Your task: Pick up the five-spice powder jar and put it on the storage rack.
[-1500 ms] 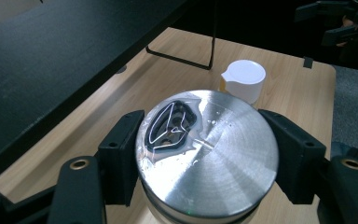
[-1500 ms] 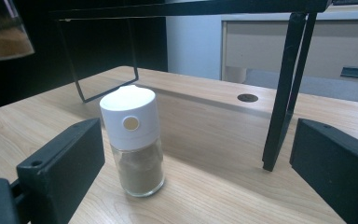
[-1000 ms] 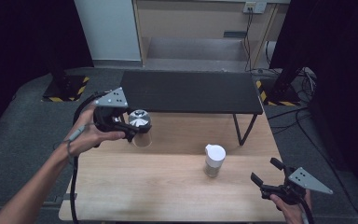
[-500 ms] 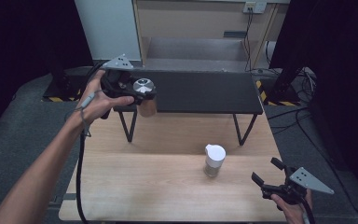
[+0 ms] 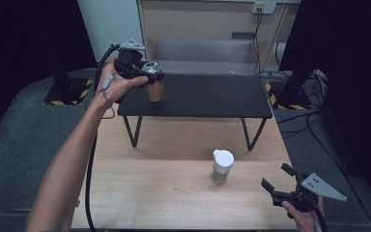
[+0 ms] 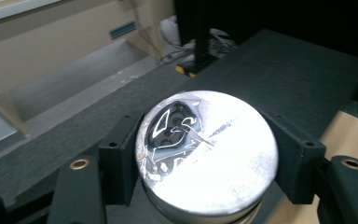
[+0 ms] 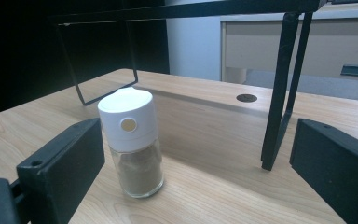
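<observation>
My left gripper (image 5: 150, 77) is shut on a jar with a shiny silver lid (image 5: 153, 86), held over the left end of the black shelf (image 5: 207, 96). In the left gripper view the lid (image 6: 209, 154) sits between both black jaws, above the shelf's dark top (image 6: 303, 79). A white-capped spice jar (image 5: 221, 166) stands on the wooden table (image 5: 159, 188). My right gripper (image 5: 278, 181) rests open at the table's front right corner. In the right gripper view the spice jar (image 7: 133, 142) stands ahead, left of centre, apart from both jaws.
The black shelf stands on thin metal legs (image 7: 282, 88) across the back of the table. A black cable (image 5: 91, 174) trails from the left gripper along the forearm. Grey floor and yellow-black striped bases (image 5: 67, 94) lie beyond the table's left side.
The left hand has carried the silver-lidded jar up and away from the table, to above the black shelf's left end. The right gripper has stayed in place.
</observation>
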Motion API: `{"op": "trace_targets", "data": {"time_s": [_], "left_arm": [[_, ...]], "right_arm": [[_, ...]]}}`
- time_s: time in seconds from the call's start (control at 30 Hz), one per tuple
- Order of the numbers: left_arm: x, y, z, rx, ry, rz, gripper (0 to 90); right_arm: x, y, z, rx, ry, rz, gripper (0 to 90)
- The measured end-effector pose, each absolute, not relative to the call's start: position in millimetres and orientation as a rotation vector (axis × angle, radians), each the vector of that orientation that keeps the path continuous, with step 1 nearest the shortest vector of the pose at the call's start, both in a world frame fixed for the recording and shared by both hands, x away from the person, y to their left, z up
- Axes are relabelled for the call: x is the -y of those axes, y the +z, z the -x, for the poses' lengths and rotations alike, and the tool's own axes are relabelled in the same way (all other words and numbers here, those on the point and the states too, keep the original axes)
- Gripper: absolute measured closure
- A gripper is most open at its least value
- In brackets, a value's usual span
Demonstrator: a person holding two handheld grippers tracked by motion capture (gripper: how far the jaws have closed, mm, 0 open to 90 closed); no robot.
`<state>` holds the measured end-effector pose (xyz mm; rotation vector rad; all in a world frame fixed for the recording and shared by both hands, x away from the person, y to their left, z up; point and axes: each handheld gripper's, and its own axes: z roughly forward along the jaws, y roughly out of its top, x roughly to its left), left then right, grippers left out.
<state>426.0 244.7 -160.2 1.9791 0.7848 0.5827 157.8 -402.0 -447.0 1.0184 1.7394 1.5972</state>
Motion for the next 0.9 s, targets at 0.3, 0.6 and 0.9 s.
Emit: {"op": "trace_targets", "data": {"time_s": [0.3, 0.6, 0.9], "left_arm": [[-239.7, -172.5, -443.7, -0.861, 0.608, -1.965, 33.4], [-236.2, -182.1, -453.1, -0.874, 0.577, -1.988, 33.4], [-240.4, -190.6, -454.3, -0.884, 0.559, -1.954, 32.7]], "right_arm": [[402.6, -447.2, -157.5, -1.737, 1.601, -1.021, 3.3], [403.1, -447.4, -157.4, -1.735, 1.606, -1.021, 3.3], [403.6, -447.5, -157.5, -1.736, 1.608, -1.022, 3.4]]}}
